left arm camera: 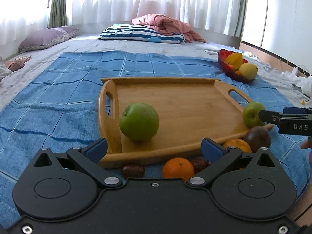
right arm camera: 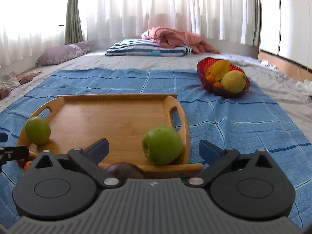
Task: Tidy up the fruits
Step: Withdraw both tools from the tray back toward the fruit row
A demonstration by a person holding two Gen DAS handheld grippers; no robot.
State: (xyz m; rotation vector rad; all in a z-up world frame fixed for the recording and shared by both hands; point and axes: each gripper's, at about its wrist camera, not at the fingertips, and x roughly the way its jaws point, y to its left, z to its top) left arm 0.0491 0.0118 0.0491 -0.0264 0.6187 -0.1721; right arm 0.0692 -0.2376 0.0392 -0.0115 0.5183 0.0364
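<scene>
A wooden tray (left arm camera: 159,80) lies on a blue checked cloth (left arm camera: 58,107). One green apple (left arm camera: 139,121) rests in its front left corner, just ahead of my left gripper (left arm camera: 154,143), which is open and touches nothing. A second green apple (right arm camera: 161,145) lies in the front right corner between the fingers of my right gripper (right arm camera: 154,142), which is open with its pads clear of it. Before the tray's front rim lie two oranges (left arm camera: 178,167) (left arm camera: 237,145), a dark round fruit (left arm camera: 257,138) and small dark red fruits (left arm camera: 133,170). A finger (left arm camera: 273,118) of the right gripper reaches that second apple (left arm camera: 252,114).
A red bowl (right arm camera: 200,72) with a starfruit (right arm camera: 218,69), a yellow fruit (right arm camera: 234,81) and small oranges stands far right on the cloth. Pillows (left arm camera: 140,33) and a pink blanket (left arm camera: 165,23) lie at the back. Crumpled white cloth (left arm camera: 300,80) and cables sit at the right edge.
</scene>
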